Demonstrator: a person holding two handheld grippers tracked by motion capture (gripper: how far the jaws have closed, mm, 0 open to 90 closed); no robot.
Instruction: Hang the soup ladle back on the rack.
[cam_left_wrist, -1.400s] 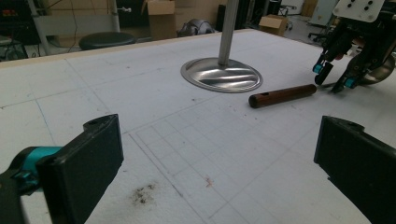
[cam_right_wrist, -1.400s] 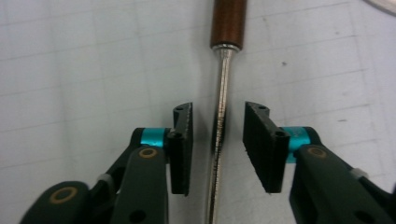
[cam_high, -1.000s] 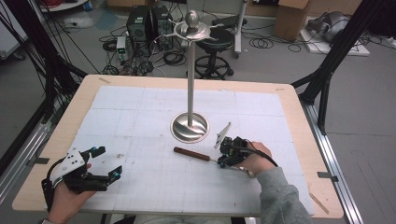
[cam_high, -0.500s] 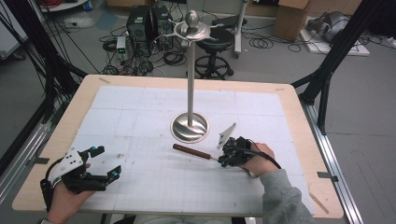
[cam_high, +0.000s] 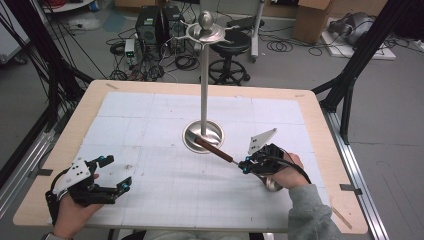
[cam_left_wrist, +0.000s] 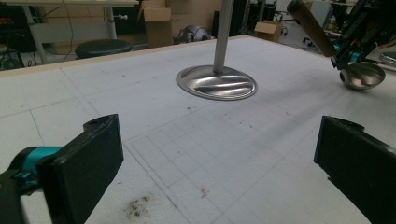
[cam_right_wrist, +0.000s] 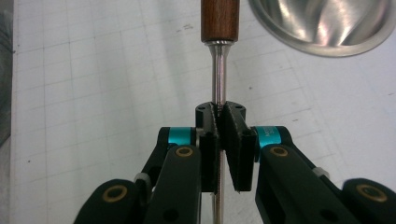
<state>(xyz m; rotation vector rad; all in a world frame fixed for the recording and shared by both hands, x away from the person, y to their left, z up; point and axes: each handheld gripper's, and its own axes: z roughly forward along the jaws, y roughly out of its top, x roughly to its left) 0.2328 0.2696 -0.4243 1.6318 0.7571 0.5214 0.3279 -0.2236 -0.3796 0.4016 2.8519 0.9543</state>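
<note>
A ladle with a brown wooden handle (cam_high: 209, 146) and a thin metal stem (cam_right_wrist: 218, 88) is tilted, handle end up toward the stand. Its steel bowl (cam_left_wrist: 362, 77) is low by the table, under the person's right hand. My right gripper (cam_high: 245, 165) is shut on the stem just below the handle (cam_right_wrist: 219, 18), with the pads (cam_right_wrist: 233, 135) pressed on both sides of it. My left gripper (cam_high: 117, 173) rests at the near left of the table, and its jaws stand wide open around nothing (cam_left_wrist: 219, 172). The right gripper (cam_left_wrist: 349, 41) and the handle (cam_left_wrist: 310, 25) also show far off.
A tall metal stand (cam_high: 204, 75) with a round shiny base (cam_high: 202, 136) rises from the middle of the white gridded mat (cam_high: 150, 125). Its base (cam_right_wrist: 322, 23) lies just beyond the handle tip. Hooks ring the top of the pole (cam_high: 206, 31). Chairs, cables and boxes lie beyond the table.
The right gripper has risen and shifted right with the ladle. The handle, which lay flat on the mat, now tilts up toward the stand base. The left gripper has kept still.
</note>
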